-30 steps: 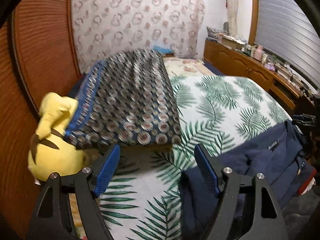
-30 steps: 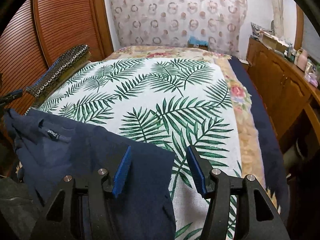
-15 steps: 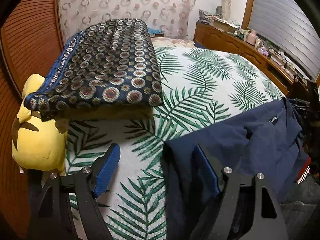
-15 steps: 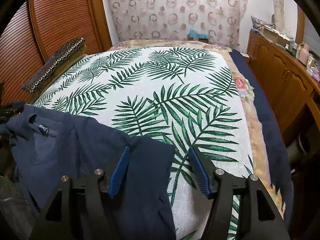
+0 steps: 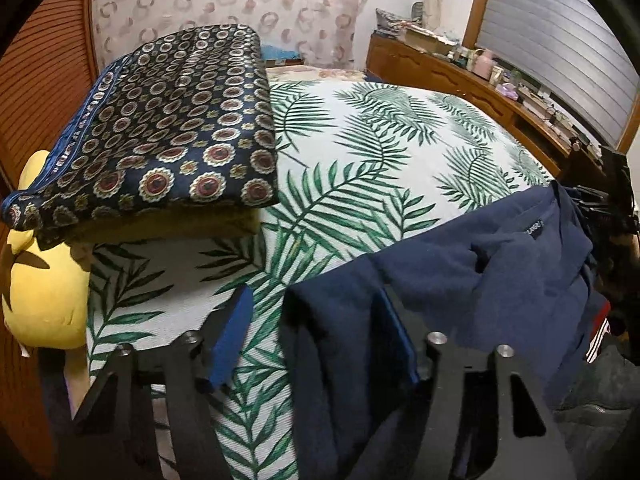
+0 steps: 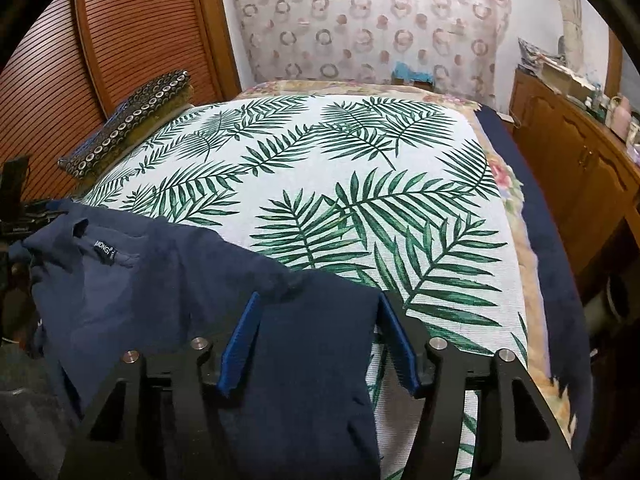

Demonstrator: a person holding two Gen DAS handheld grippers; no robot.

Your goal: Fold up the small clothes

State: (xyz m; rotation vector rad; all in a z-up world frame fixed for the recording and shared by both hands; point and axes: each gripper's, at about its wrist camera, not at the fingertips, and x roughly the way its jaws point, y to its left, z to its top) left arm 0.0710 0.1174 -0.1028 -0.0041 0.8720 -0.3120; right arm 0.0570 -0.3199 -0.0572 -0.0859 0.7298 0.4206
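A navy garment point(image 5: 480, 272) with a neck label lies spread along the near edge of the bed, on the palm-leaf cover point(image 5: 360, 160). My left gripper point(image 5: 316, 296) hangs low over the garment's left corner. Its jaws are closing, the cloth's edge lies between them, and the left pad is still clear of the fabric. In the right wrist view the garment point(image 6: 160, 280) runs in from the left, and its right corner lies flat between the blue pads of my right gripper point(image 6: 318, 298). Those jaws are closing too and do not pinch the cloth.
A folded patterned blanket point(image 5: 168, 120) sits at the bed's left side, with a yellow plush toy point(image 5: 44, 292) beside it. Slatted wooden doors point(image 6: 120, 40) stand on the left. A cluttered wooden cabinet point(image 6: 580, 160) runs along the right.
My left gripper sank toward the bed and came over the garment's corner, and its jaws narrowed. The right gripper stayed about where it was, over the other corner.
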